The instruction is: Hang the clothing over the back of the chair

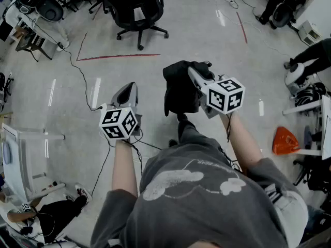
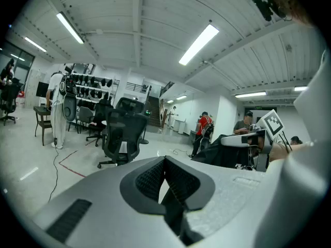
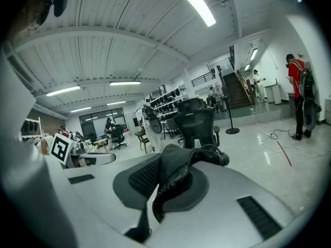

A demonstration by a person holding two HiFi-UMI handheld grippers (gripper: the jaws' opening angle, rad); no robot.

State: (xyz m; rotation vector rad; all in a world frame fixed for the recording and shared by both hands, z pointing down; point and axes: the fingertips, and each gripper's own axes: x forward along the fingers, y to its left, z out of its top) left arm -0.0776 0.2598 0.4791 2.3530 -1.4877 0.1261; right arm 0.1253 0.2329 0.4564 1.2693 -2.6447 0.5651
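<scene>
The black office chair [image 1: 135, 6] stands ahead on the pale floor, well beyond both grippers; its mesh back faces me in the left gripper view [image 2: 121, 133] and the right gripper view [image 3: 196, 125]. My right gripper [image 1: 191, 71] is shut on a dark bunched garment [image 1: 180, 89], which hangs below its jaws. In the right gripper view that cloth [image 3: 178, 172] is pinched between the pads and spills over them. From the left gripper view the garment [image 2: 227, 151] shows off to the right. My left gripper [image 1: 129, 86] is held apart at the left, shut [image 2: 164, 161], with nothing in it.
A red tape line [image 1: 119, 57] and a black cable [image 1: 83, 76] run across the floor before the chair. A white desk [image 1: 20, 154] stands at the left and an orange bag [image 1: 285, 141] at the right. A person in red [image 3: 297, 87] stands far off, and more chairs line the room.
</scene>
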